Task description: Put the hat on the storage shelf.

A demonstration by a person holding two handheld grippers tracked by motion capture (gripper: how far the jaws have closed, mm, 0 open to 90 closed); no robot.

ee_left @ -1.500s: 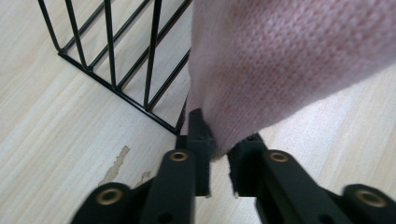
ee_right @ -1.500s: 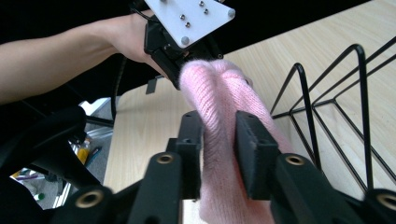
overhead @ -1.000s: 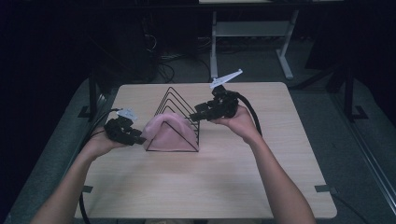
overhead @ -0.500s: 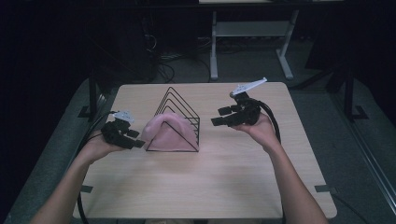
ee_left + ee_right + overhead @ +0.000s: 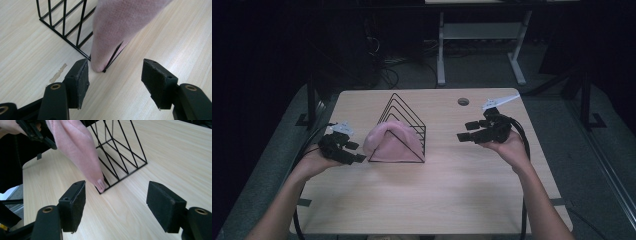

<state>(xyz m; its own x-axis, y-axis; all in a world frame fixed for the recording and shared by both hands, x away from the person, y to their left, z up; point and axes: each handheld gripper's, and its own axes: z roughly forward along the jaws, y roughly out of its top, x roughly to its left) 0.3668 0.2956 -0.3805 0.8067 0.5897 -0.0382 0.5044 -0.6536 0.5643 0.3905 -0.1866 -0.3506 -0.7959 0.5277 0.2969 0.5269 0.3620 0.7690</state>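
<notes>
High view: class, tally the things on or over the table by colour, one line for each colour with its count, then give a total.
Black: 3, the wire rack, the left tool and the right tool.
Pink: 1, the cloth draped over the rack.
Total: 4.

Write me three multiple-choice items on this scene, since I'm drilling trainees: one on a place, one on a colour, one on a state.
1. Where is the cloth?
A. draped over the wire rack
B. flat on the table
C. in a gripper

2. What colour is the cloth?
A. blue
B. pink
C. white

3. How do the left gripper jaws stand?
A. shut on the cloth
B. shut on nothing
C. open

Key: 1 A, it hangs over the rack's front wires; 2 B, pink in all views; 3 C, the pads stand apart with bare table between.
</notes>
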